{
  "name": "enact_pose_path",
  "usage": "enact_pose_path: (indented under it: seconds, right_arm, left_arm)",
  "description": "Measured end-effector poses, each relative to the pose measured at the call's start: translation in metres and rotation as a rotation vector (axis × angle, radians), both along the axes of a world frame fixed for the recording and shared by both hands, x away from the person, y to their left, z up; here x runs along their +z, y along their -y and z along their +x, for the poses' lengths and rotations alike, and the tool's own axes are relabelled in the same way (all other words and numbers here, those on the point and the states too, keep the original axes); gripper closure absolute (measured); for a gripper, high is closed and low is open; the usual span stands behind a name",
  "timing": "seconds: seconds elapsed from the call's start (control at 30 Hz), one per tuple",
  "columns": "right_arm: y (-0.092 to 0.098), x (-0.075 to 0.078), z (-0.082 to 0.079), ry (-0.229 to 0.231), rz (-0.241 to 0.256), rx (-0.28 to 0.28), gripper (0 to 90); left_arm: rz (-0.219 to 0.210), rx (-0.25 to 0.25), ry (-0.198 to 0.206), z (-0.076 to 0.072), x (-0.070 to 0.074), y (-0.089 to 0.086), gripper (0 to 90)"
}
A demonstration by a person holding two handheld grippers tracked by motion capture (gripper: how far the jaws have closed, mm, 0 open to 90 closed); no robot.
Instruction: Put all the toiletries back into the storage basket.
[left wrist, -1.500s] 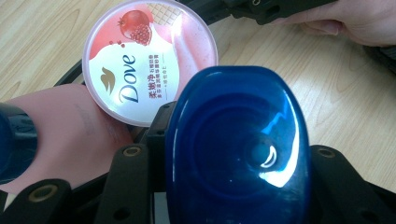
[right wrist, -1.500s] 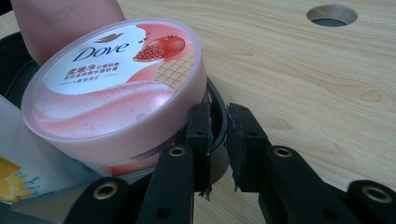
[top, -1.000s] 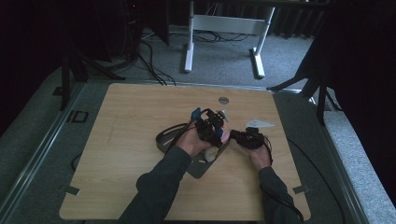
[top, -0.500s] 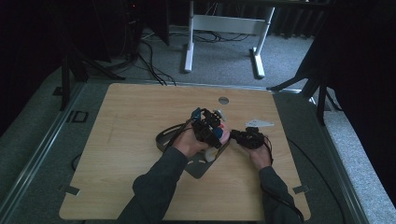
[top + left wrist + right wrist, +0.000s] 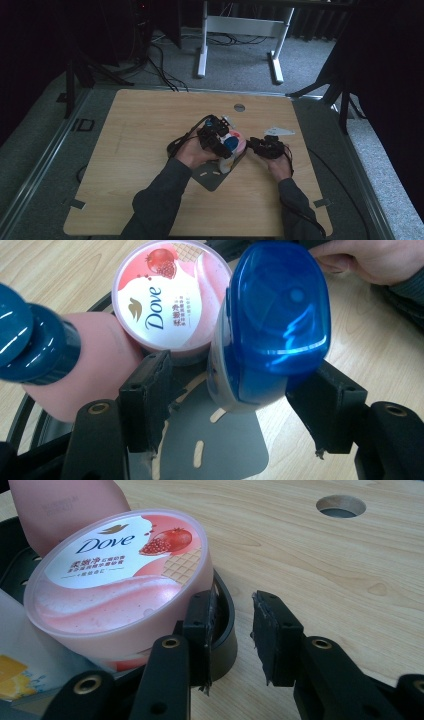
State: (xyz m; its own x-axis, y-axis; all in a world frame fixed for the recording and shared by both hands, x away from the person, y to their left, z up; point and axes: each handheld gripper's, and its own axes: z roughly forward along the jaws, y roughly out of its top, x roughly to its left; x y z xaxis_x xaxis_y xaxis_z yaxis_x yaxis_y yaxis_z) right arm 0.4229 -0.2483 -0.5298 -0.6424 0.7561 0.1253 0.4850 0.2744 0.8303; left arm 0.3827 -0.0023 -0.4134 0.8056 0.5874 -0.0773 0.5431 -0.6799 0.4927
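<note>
Gripping a blue-capped bottle [image 5: 272, 335] between its two jaws, the left gripper [image 5: 235, 390] holds it at the centre right of the left gripper view, cap toward the camera. Just left of that bottle stands a Dove tub [image 5: 167, 300], and at the left edge a pink bottle with a dark blue cap [image 5: 85, 365] leans against the tub. All three sit in a black round basket [image 5: 225, 620], whose rim curves past the tub in the right gripper view.

The tub's lid reads "Dove" in white script, above small lines of Chinese characters too fine to read, with a pomegranate and a wafer pictured beside them.

The right gripper [image 5: 232, 630] stands with its jaws apart at the lower centre of the right gripper view: one jaw is inside the basket rim just beside the tub's wall, the other outside the rim over the bare wooden tabletop [image 5: 325, 555]. In the high view the basket lies mid-tabletop between both grippers.
</note>
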Motion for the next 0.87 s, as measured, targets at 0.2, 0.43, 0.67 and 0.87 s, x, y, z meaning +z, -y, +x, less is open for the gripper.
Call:
enact_pose_path:
  seconds: [0.2,0.43,0.67,0.87]
  right_arm:
    - [0.005,0.001,-0.002,0.005,0.004,-0.009,67.7]
    - [0.012,0.001,-0.002,0.006,0.01,-0.029,67.6]
    - [0.014,-0.001,-0.003,0.001,0.006,-0.036,67.4]
    - [0.015,-0.002,-0.003,-0.002,-0.001,-0.038,67.4]
  left_arm:
    - [-0.031,0.001,0.008,-0.005,-0.002,-0.015,34.6]
    - [-0.04,0.037,0.026,-0.01,-0.003,-0.04,35.9]
    - [-0.024,0.129,0.069,-0.011,-0.009,-0.075,36.2]
    - [-0.02,0.225,0.127,-0.015,-0.015,-0.11,36.2]
